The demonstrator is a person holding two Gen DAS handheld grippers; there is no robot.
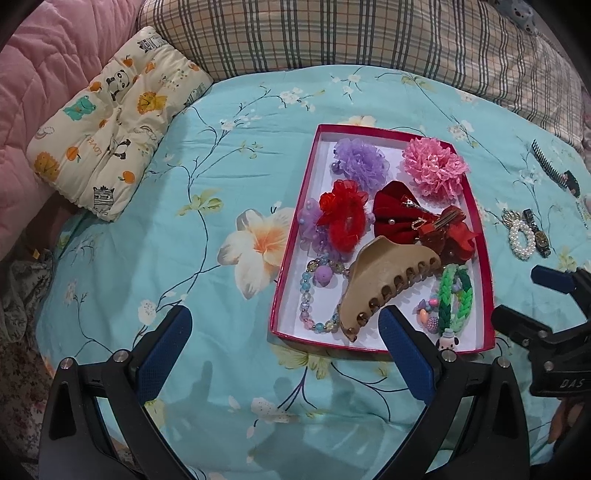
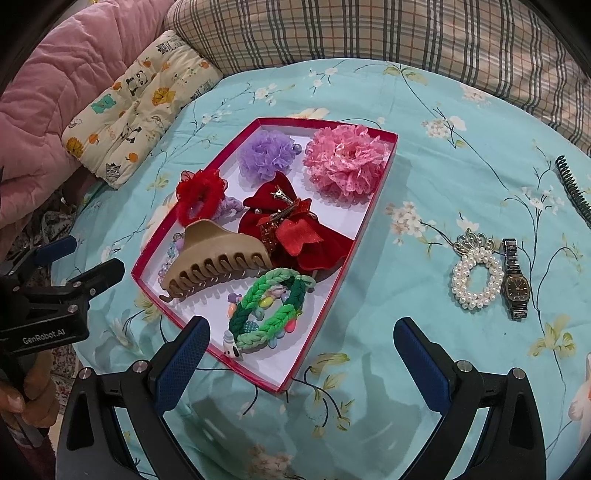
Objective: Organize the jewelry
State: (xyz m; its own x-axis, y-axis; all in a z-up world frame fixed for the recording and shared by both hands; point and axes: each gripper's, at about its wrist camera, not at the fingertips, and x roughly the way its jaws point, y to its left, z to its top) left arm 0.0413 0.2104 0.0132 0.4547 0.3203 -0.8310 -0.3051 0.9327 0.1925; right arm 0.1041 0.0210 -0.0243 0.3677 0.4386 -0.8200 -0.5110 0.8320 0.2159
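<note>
A red-rimmed white box (image 1: 314,177) (image 2: 380,192) lies on the blue floral bedspread. It holds a purple flower (image 1: 362,158), a pink flower (image 1: 432,166) (image 2: 347,162), red bows, a tan claw clip (image 1: 388,284) (image 2: 214,258), a bead bracelet (image 1: 310,295) and green braided bands (image 2: 269,310). Right of the box lie a pearl scrunchie (image 2: 476,280) (image 1: 522,236), a watch (image 2: 517,284) and a black comb (image 2: 572,188). My left gripper (image 1: 284,339) hovers open at the box's near left corner. My right gripper (image 2: 301,350) hovers open over the box's near right corner. Both are empty.
An animal-print cushion (image 1: 110,122) and a pink quilt (image 1: 44,74) sit at the left. A plaid blanket (image 1: 332,33) runs along the far side. Bare bedspread lies left of the box and between box and scrunchie. A hand (image 2: 33,391) holds the left gripper's handle.
</note>
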